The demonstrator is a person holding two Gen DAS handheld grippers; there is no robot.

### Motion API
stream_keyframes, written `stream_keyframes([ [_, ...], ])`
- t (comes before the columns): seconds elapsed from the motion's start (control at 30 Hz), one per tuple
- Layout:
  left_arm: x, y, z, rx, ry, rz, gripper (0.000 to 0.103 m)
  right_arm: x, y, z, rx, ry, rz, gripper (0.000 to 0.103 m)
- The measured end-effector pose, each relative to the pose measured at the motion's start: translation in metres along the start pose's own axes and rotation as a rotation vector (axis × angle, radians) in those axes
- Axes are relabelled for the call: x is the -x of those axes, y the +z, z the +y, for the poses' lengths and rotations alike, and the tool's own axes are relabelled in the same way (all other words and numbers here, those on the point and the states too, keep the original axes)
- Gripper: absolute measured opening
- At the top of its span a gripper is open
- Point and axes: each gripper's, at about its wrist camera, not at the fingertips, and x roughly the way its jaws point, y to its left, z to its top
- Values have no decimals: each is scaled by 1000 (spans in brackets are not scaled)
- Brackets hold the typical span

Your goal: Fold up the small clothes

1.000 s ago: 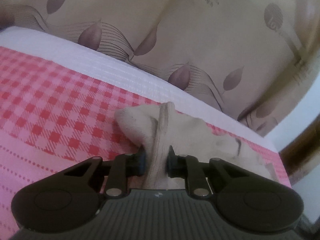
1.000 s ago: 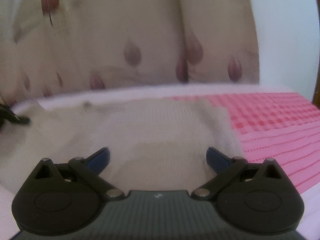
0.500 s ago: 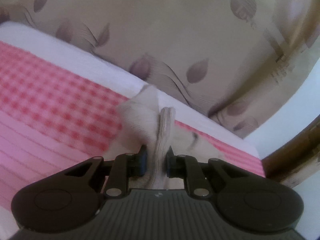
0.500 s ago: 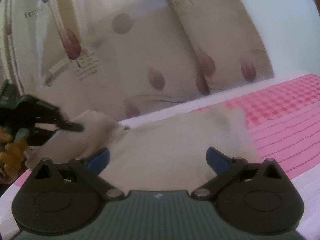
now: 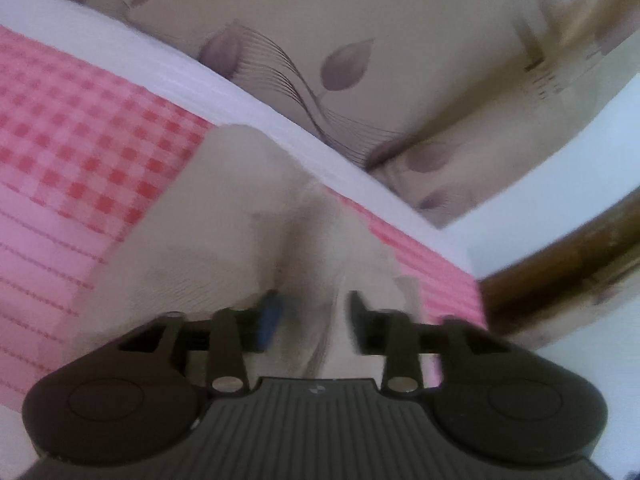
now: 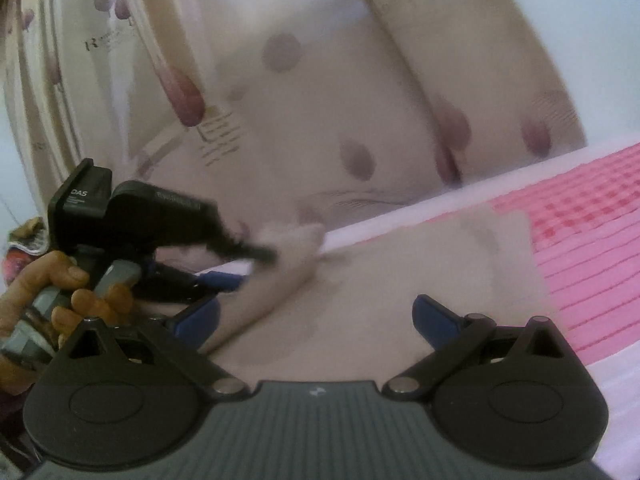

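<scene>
A beige curtain [image 5: 400,92] printed with mauve leaves hangs behind the bed, and the bed itself is covered by a pink cloth [image 5: 80,152], checked in red near the far side and striped with dotted lines nearer you, with a white border [image 5: 240,92] running along its far edge. On that cloth lies the beige knitted garment [image 6: 400,280] you are folding; in the right wrist view it spreads flat from just in front of your right tool out to the white border, its far right corner meeting the checked part. Your left gripper [image 5: 314,320] points down at the garment's bunched end, and its jaws are opening: a ridge of the fabric stands between the fingers, but the pads look clear of it on both sides, though the blur keeps that from being certain. In the right wrist view that same tool comes in from the left, gripped by your left hand [image 6: 68,296], with its tips at a rolled fold of the garment [image 6: 288,252] beside the border. Your right gripper [image 6: 316,320] hovers low over the near part of the garment with its jaws spread wide, blue pads well apart, nothing pinched between them and only flat fabric showing in the gap. At the right of the left wrist view a brown wooden edge [image 5: 560,264] crosses a pale wall.
</scene>
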Motion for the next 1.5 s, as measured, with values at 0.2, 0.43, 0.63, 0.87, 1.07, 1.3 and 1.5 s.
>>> stream_keyframes([
  [0.2, 46, -2, 9, -61, -145, -124, 71, -12, 2, 10, -77, 134, 49, 103],
  [0.43, 80, -41, 54, -299, -89, -301, 78, -54, 9, 5, -220, 155, 150, 103],
  [0.63, 70, -84, 78, -372, -203, -306, 78, -102, 6, -15, -437, 224, 223, 103],
  [0.87, 53, -119, 65, -567, -216, -253, 79, -135, 13, -7, -492, 237, 248, 92],
  [1.07, 53, -124, 63, -596, -236, -274, 85, -142, 15, 4, -322, 70, 291, 38],
  [1.3, 73, -100, 97, -313, -286, -382, 100, -130, 46, 12, -224, 32, 204, 21],
  [1.5, 73, -91, 111, -196, -279, -387, 101, -118, 62, 5, -177, 5, 189, 17],
])
